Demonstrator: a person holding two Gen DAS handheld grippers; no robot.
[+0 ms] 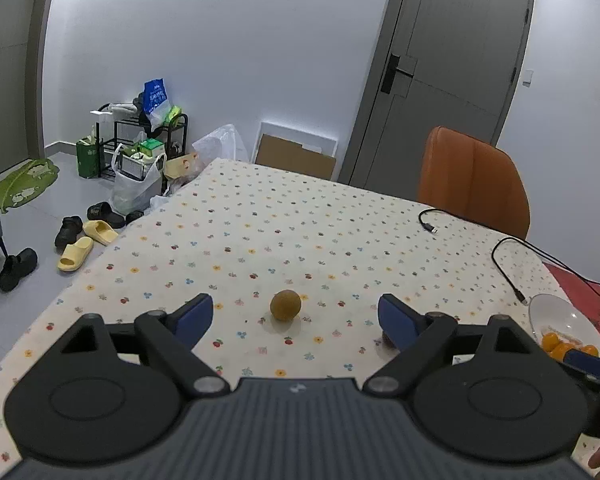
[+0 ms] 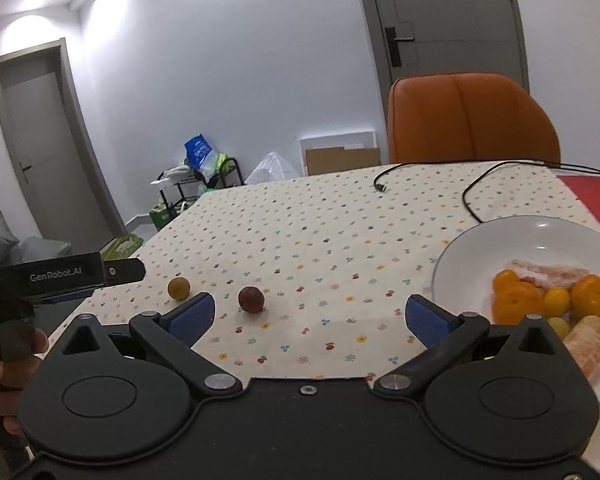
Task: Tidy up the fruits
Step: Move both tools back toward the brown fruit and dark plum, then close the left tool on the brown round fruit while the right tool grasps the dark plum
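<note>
Holding oranges and peeled segments, the white plate [image 2: 480,240] sits beside both tongs, left [image 1: 296,316] and right [image 2: 310,316], spread empty.

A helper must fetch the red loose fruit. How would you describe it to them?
On the dotted tablecloth, look left of the white plate of fruit. Two small round fruits lie loose there; take the dark red fruit nearer the plate, not the yellow-brown fruit.

tan round fruit [image 1: 285,305] sitting loose on the tablecloth | dark red bumpy one [image 2: 251,299] just to its right, not touching | white plate [image 2: 500,236] further right, piled with orange citrus, small yellow fruits, peeled segments
</note>
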